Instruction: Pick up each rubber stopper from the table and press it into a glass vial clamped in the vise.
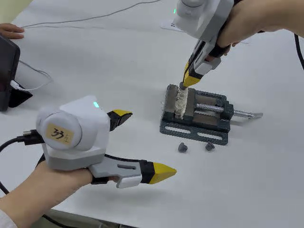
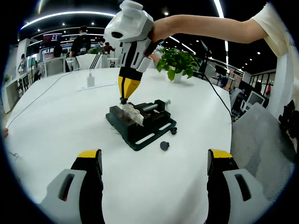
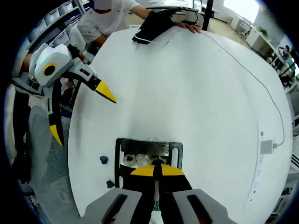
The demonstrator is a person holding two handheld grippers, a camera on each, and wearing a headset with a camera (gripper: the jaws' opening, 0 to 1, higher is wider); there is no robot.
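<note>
A dark vise [image 1: 192, 128] [image 2: 145, 130] [image 3: 175, 150] stands on the white table and clamps clear glass vials [image 1: 180, 102] [image 2: 132, 112] [image 3: 133, 159]. My right gripper [image 1: 187, 83] [image 2: 125, 93] [image 3: 155, 170] points down at the vials, shut on a grey rubber stopper [image 1: 182, 86] [image 2: 123, 100] that sits on top of a vial. Two more stoppers [image 1: 182, 147] [image 1: 209, 146] [image 2: 164, 145] [image 3: 103, 160] lie on the table just in front of the vise. My left gripper [image 1: 142, 142] [image 2: 154, 158] [image 3: 83, 115] hovers open and empty, well to the left of the vise.
The vise handle [image 1: 247, 114] sticks out to the right. A black device [image 1: 7, 71] with a white cable stands at the left edge, and a hand [image 1: 9, 31] rests beyond it. A potted plant [image 2: 177, 63] stands at the far side.
</note>
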